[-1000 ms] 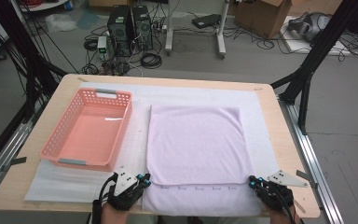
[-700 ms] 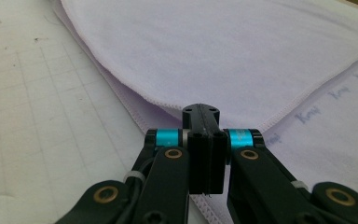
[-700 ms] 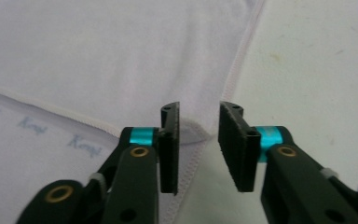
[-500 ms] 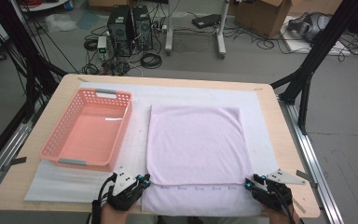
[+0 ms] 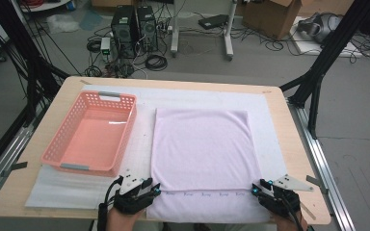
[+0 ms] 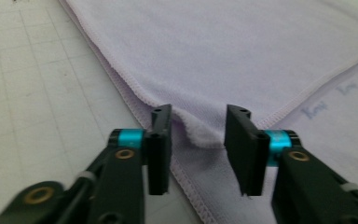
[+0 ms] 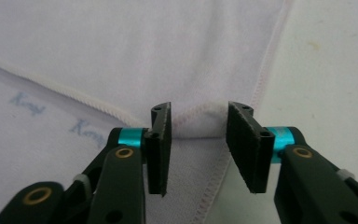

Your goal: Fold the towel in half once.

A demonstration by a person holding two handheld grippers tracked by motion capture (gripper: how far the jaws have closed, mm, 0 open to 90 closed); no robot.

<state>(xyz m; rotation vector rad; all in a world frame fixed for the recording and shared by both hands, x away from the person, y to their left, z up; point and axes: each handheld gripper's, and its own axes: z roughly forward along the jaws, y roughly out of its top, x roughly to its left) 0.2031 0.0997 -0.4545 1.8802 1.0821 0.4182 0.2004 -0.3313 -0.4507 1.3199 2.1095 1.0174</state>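
A pale lilac towel (image 5: 202,149) is lying flat on the white mat (image 5: 139,144) that is covering the wooden surface (image 5: 298,139), folded once so that its upper layer is ending short of the near edge and leaving a strip with small printed lettering showing along the front. The left claw (image 5: 150,191) is sitting at the near left corner of the folded layer, and in the left gripper view (image 6: 198,126) its two black jaws are standing apart with the rumpled corner of the towel (image 6: 242,56) between them; the jaws have just been opening, and the pads are not pressing on the cloth, so this claw is released. The right claw (image 5: 258,190) is sitting at the near right corner, and in the right gripper view (image 7: 199,122) its jaws are likewise standing apart around the raised corner of the towel (image 7: 135,51); they have just been closing a little, yet a gap is showing on each side of the cloth, so it appears released too, though the fold is blurred close to the pads. A pink plastic basket (image 5: 58,153) is standing on the mat to the left of the towel, just beside it and not touching it, and the person's hands are coming in from the near edge behind both claws.
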